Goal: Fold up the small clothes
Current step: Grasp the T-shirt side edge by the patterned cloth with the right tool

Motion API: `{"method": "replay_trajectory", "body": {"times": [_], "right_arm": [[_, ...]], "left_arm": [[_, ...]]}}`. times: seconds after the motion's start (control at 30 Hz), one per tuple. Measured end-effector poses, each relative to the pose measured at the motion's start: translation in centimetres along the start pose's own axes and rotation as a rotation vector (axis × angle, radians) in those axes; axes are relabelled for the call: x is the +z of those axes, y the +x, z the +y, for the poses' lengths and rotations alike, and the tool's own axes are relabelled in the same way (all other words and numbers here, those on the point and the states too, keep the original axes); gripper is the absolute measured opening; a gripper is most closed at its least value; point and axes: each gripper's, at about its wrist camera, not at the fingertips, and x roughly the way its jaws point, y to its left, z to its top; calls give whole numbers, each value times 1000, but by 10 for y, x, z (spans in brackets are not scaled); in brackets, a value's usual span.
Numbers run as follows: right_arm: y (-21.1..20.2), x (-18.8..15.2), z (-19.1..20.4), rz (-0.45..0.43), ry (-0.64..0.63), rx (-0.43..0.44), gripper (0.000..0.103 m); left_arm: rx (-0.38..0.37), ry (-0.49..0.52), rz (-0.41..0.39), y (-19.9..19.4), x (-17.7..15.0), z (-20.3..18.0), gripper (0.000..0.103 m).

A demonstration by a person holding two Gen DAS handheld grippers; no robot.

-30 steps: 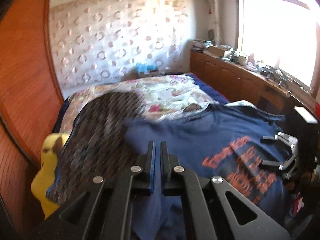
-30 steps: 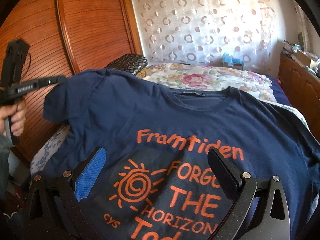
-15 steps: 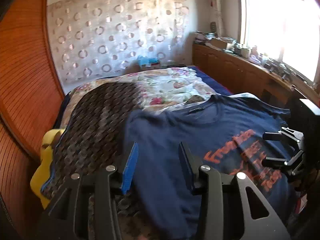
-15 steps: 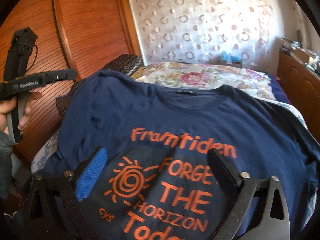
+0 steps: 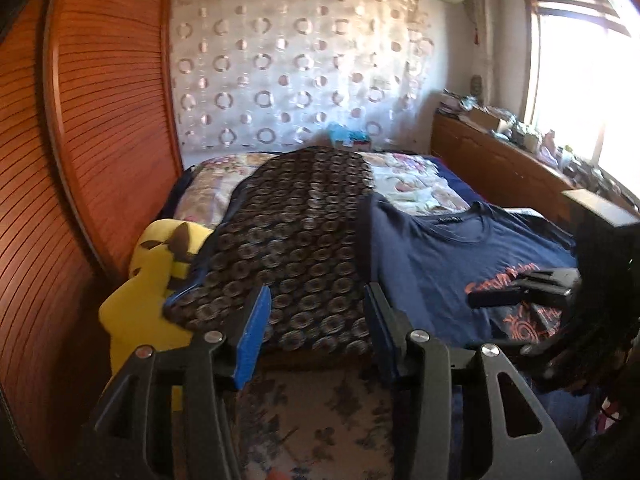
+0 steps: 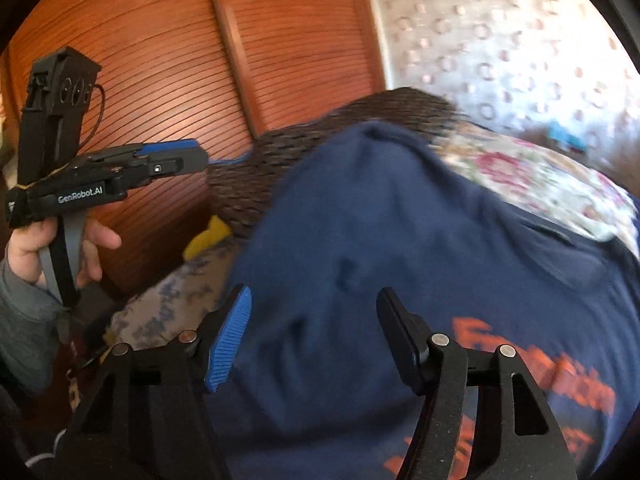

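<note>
A navy T-shirt [image 5: 432,264] with orange print lies spread face up on the bed; it fills the right wrist view [image 6: 360,240]. My left gripper [image 5: 316,320] hangs off the shirt's left edge over a dark patterned cushion, its jaws opening with nothing between them. From the right wrist view the left gripper [image 6: 188,154] shows at the left, held by a hand [image 6: 24,248]. My right gripper [image 6: 316,332] hovers over the shirt's left shoulder area, jaws closing, cloth showing in the gap but neither pad pressing it. The right gripper [image 5: 480,292] appears blurred at the right.
A brown patterned cushion [image 5: 296,240] lies left of the shirt, with a yellow plush toy [image 5: 148,280] beside it. Slatted wooden wardrobe doors [image 6: 160,60] stand close on the left. A floral bedspread [image 5: 412,184] covers the bed. A cluttered wooden cabinet [image 5: 500,152] runs under the window.
My left gripper let go of the navy cloth, opened and moved left off the shirt. My right gripper swung left across the shirt and its jaws narrowed.
</note>
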Motion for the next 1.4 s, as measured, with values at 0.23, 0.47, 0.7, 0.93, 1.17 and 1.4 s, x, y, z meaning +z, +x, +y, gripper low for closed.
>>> {"method": "replay_trajectory", "body": {"times": [0.23,0.47,0.7,0.93,1.17,1.4], "right_arm": [[51,14,39,51,-93,3,66],[51,12,30,49,-123,-28,9],[4,27,-1,-71,-43,-18,8],[-16,10,-78,-54,123,-271,58],[-18,7,-94,-34,110,-199,58],[23,-8,-82,106,11,-134,55]], "left_arm": [[31,-30,11,0,-14,18,47],[19,-10,26,7,-23,12,47],[-32,6,24,17,-22,-7,47],[-68,39,32,26,-19,-27,48],[-86,67,45,33,-17,-45,48],[-100,78,60,37,-19,-56,48]]}}
